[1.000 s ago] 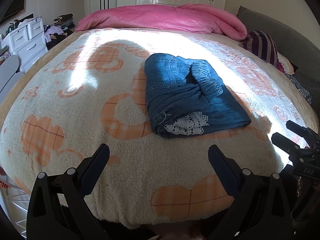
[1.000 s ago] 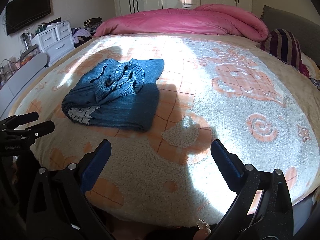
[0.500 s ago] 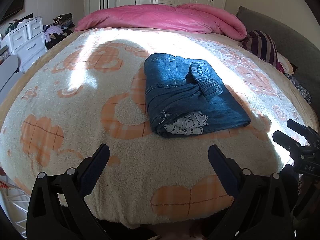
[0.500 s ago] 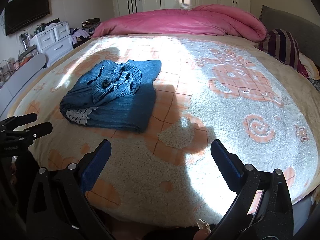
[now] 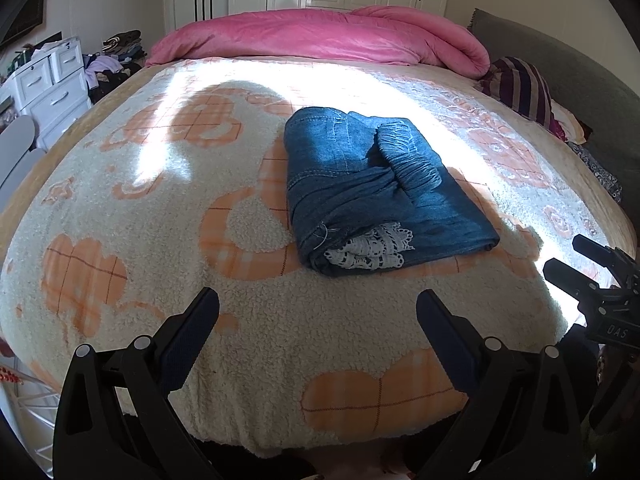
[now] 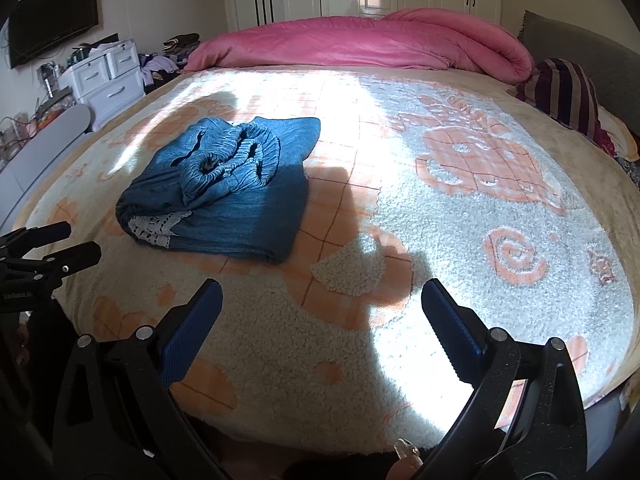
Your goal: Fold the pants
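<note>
1. Almost nothing has shifted over the last second: the folded blue denim pants (image 5: 380,196) lie where they did, and only the right view has drifted a touch, so the bundle sits slightly nearer its left edge than before.
2. Those pants rest as a compact packet on the cream fleece blanket with orange plaid shapes (image 5: 160,208) that covers the bed, gathered waistband on top and white lace trim (image 5: 368,248) peeking from the near edge.
3. Judging by that layered shape, the folding looks complete or nearly so.
4. Left gripper (image 5: 318,312) hovers short of the near bed edge, its fingers spread wide and grasping nothing.
5. Right gripper (image 6: 320,300) is likewise released, fingers apart over bare blanket, with the packet off to its left.
6. Both tools stand back from the cloth, probably so the fold is not disturbed.
7. A rolled pink quilt (image 6: 360,40) lies at the far end of the bed, well apart from the pants.
</note>
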